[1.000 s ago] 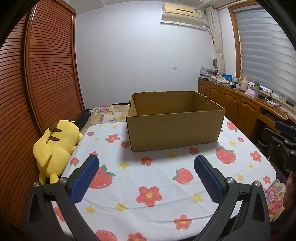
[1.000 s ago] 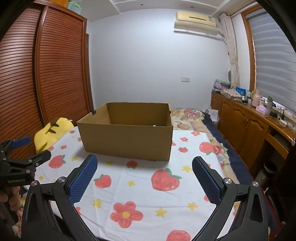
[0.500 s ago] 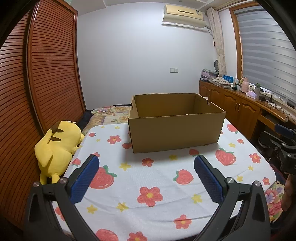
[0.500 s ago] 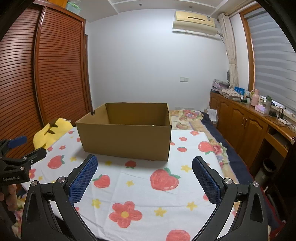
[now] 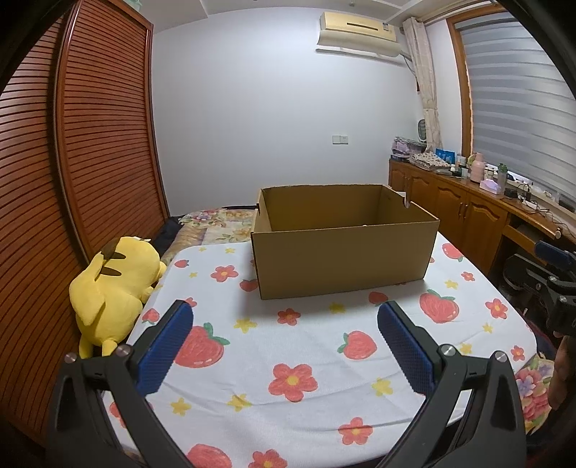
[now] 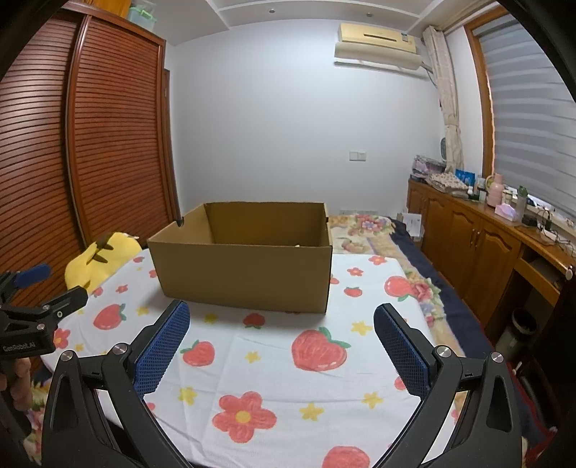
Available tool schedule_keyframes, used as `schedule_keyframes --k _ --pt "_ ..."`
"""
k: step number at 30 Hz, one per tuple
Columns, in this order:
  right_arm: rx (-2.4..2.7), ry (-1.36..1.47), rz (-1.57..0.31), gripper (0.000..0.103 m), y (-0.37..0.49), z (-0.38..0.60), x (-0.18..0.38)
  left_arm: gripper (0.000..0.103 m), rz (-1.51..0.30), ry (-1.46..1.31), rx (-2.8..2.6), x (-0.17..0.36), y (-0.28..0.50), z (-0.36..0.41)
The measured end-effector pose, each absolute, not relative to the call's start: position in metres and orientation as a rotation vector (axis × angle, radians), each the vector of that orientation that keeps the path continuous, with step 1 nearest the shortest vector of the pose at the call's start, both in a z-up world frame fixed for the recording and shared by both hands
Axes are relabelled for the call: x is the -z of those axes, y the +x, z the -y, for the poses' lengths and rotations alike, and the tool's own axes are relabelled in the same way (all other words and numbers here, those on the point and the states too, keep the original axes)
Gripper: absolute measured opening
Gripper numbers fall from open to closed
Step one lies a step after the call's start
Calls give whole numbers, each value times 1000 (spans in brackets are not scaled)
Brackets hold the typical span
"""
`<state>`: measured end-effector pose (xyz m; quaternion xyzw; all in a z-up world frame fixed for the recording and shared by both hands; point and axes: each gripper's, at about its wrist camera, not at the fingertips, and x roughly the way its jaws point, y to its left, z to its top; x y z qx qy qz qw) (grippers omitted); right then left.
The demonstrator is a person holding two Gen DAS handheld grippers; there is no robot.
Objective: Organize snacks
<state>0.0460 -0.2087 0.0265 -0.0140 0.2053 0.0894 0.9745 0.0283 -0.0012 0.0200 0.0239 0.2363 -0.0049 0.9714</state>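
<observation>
A table covered by a white cloth (image 5: 324, 392) printed with strawberries and flowers fills the lower half of both views. A slatted brown wardrobe (image 5: 90, 162) rises on the far side of the plush toy from the box, and a low wooden cabinet run (image 6: 478, 234) cluttered with bottles and small items lines the wall on the box's opposite side, under a window blind. On the wall beyond the box hangs an air conditioner (image 5: 356, 32).

The open cardboard box (image 5: 342, 252) sits upright on the cloth toward the table's far half, its flaps out of sight and its brown inner walls showing. Only a pale sliver shows over the near rim inside the box; what it is cannot be told, and no snack is identifiable anywhere in view.

A yellow plush toy (image 5: 115, 284) lies just off the table edge, beside the box's left end and against the wardrobe.

The left gripper (image 5: 284, 342) hovers above the cloth in front of the box, its blue-padded jaws spread wide and holding nothing. The right gripper (image 6: 280, 342) hangs likewise before the box, jaws wide apart and empty.
</observation>
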Motion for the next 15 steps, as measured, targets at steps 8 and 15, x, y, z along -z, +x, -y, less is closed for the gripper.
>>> schedule_keyframes --k 8,15 --pt "-179 -27 -413 103 46 209 -27 103 -473 44 11 -20 27 1" --pt "-177 -27 -412 103 45 208 -28 103 -473 44 12 -20 27 0"
